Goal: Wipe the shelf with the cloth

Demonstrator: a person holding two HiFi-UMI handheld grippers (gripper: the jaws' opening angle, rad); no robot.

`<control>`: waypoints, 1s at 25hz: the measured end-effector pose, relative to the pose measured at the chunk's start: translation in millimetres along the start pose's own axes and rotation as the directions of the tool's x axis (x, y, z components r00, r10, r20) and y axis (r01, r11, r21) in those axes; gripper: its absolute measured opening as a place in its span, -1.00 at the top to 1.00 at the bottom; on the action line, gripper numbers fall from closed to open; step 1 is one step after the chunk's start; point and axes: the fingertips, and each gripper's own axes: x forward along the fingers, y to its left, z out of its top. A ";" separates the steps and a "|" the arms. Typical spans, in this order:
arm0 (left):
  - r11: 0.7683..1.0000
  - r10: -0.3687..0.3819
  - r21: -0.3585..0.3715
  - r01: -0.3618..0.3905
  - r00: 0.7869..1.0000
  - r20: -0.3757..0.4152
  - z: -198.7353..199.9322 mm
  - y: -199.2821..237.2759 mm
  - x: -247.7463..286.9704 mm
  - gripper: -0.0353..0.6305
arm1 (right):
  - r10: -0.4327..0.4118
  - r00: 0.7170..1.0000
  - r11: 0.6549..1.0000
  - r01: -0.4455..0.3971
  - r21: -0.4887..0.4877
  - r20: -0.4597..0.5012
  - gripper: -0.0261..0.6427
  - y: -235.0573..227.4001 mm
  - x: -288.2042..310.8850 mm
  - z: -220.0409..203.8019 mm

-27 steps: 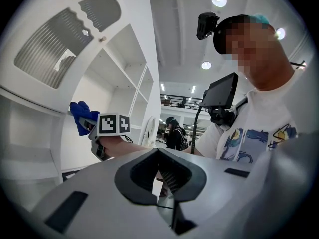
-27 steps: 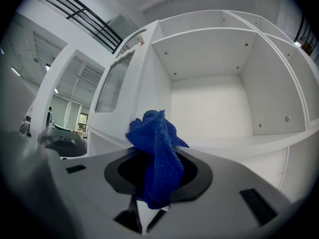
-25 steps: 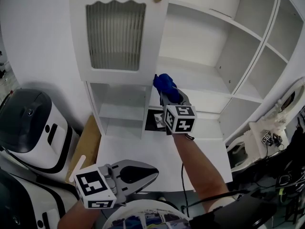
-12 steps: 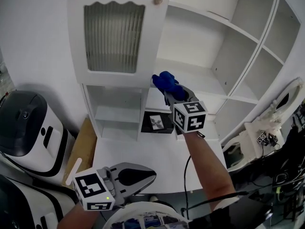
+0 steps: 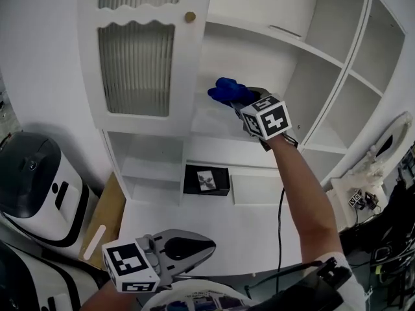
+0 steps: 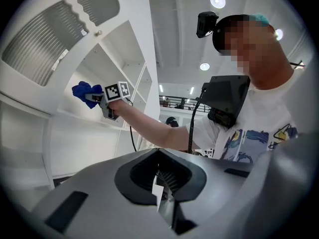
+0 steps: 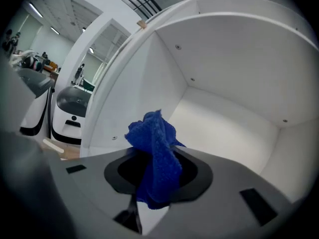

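Note:
A crumpled blue cloth [image 5: 227, 91] is held in my right gripper [image 5: 237, 96], which is shut on it. The gripper is raised at the mouth of the white shelf unit's middle compartment, just above its shelf board [image 5: 217, 126]. In the right gripper view the cloth [image 7: 155, 151] sticks up from the jaws, above the bare white shelf floor [image 7: 227, 129]; I cannot tell whether it touches. My left gripper [image 5: 209, 243] hangs low near my body, jaws together with nothing in them. In the left gripper view the cloth [image 6: 82, 90] is small at the upper left.
A cabinet door [image 5: 136, 60] with ribbed glass and a round knob [image 5: 190, 17] stands open left of the compartment. A black box [image 5: 206, 179] sits on a lower shelf. A white and black machine [image 5: 35, 186] stands at the left. More compartments [image 5: 324, 138] lie to the right.
My right gripper has lifted the blue cloth from in front of the lower shelf up to the middle compartment. The left gripper has barely moved.

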 end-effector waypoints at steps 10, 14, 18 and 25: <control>0.991 0.133 -0.035 -0.133 0.991 0.005 -5.1 16.7 -4.6 0.86 | 0.083 0.977 0.963 -0.129 -0.237 -0.194 0.52 9.7 103.3 -12.6; 0.982 0.183 -0.055 -0.182 0.983 0.005 -7.6 26.5 -10.1 0.86 | 0.105 0.960 0.948 -0.176 -0.267 -0.258 0.52 19.9 128.1 -25.7; 0.980 0.194 -0.054 -0.193 0.981 0.006 -7.1 29.6 -7.5 0.86 | 0.126 0.944 0.943 -0.210 -0.259 -0.306 0.52 18.7 140.1 -44.5; 0.982 0.181 -0.053 -0.181 0.983 -0.002 -7.2 33.8 2.7 0.86 | 0.092 0.931 0.957 -0.180 -0.228 -0.352 0.52 -20.0 126.5 -77.0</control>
